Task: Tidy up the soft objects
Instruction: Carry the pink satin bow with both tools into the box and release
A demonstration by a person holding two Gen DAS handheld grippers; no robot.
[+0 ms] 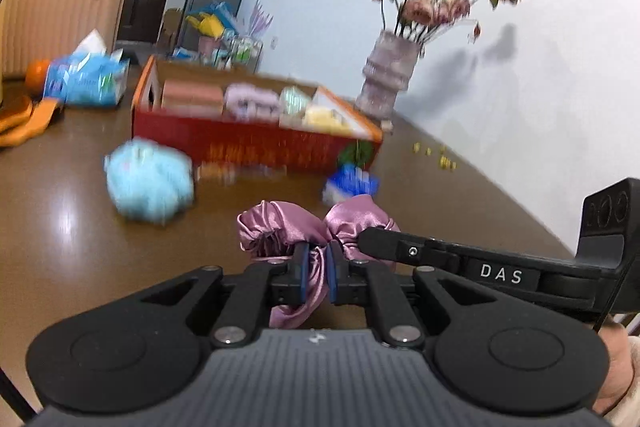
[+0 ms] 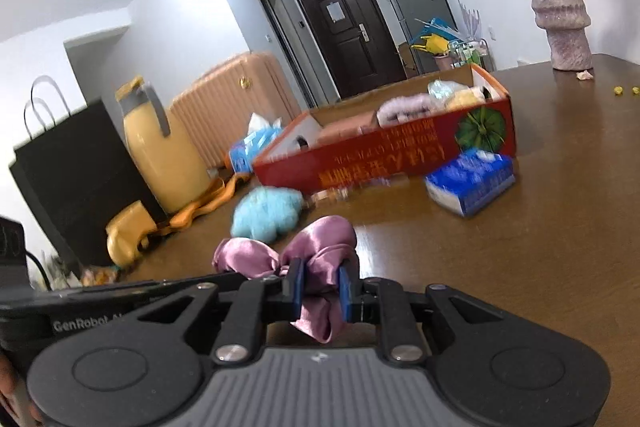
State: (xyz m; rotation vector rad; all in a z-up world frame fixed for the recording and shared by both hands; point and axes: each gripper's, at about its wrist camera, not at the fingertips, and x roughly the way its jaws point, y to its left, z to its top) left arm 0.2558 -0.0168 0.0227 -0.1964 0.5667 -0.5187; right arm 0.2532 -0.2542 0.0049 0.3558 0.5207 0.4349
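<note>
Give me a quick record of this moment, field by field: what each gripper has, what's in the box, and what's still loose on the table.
left gripper: shut on the pink satin scrunchie
right gripper: shut on the same scrunchie
red box: open-topped, on the brown table, several soft items inside
loose on table: fluffy blue ball, blue tissue pack beside the box
far corner: vase of dried pink flowers
image quality: motion blur, box contents unclear

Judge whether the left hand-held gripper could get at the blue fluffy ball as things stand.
Probably not yet: the left hand-held gripper is shut on the pink satin scrunchie. The blue fluffy ball lies unobstructed ahead-left.
</note>
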